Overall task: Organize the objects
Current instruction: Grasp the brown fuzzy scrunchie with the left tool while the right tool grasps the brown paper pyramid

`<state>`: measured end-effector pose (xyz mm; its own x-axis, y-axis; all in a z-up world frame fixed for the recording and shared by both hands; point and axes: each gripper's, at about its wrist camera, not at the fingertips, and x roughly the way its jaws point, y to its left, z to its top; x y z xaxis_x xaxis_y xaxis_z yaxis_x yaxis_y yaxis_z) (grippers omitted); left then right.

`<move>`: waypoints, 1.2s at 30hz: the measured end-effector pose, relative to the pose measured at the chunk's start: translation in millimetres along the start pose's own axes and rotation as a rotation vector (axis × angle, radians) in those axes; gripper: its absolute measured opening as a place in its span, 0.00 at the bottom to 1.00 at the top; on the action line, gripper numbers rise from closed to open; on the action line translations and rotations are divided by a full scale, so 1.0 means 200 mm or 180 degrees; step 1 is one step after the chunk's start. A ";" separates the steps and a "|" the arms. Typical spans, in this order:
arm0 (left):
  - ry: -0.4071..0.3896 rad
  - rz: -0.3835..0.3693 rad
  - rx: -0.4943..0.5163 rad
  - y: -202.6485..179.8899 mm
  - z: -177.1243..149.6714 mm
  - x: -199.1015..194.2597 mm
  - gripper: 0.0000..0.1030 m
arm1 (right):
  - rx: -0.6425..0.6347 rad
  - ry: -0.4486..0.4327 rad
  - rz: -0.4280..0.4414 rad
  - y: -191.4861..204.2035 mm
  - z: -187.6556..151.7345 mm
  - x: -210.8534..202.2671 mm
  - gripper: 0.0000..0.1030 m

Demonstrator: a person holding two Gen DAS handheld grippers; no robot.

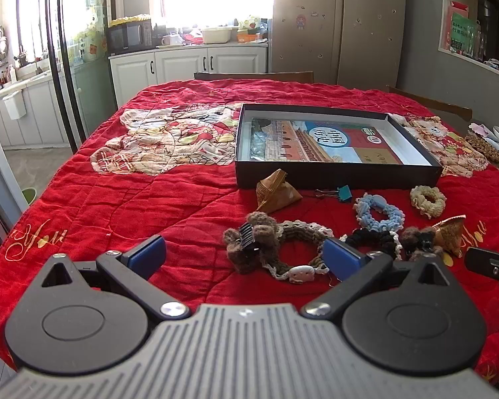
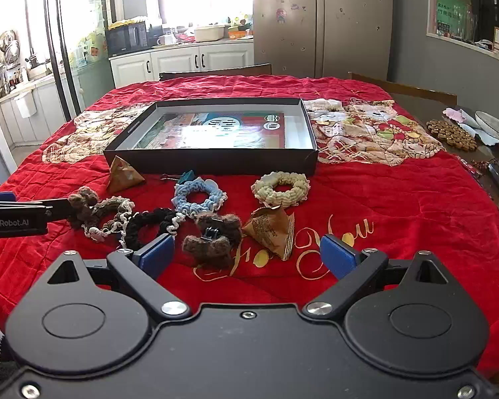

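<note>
A table under a red quilted cover [image 2: 399, 199] carried a box and small items.
A shallow black box [image 2: 213, 161] sat mid-table. Along its near side lay two paper packets [image 2: 124, 174] [image 2: 271, 231], a blue binder clip [image 2: 183, 177], blue [image 2: 199, 196], cream [image 2: 281, 189], black [image 2: 149, 224] and brown [image 2: 111, 214] scrunchies, and two fuzzy brown hair clips [image 2: 213, 237] [image 1: 249, 244]. A beaded mat [image 2: 454, 134] lay at the right edge.
</note>
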<state>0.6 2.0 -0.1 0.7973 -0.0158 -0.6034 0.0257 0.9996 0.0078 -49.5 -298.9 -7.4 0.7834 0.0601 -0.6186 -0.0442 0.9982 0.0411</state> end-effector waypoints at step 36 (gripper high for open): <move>-0.0197 -0.0780 0.0840 0.16 -0.03 0.27 0.89 | -0.0484 -0.0121 0.0559 0.00 -0.08 0.21 0.45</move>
<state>39.9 34.0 -37.3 0.7829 -0.2635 -0.5635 0.3689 0.9261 0.0794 -26.5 -296.9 -46.8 0.7782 0.2356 -0.5822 -0.2725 0.9618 0.0249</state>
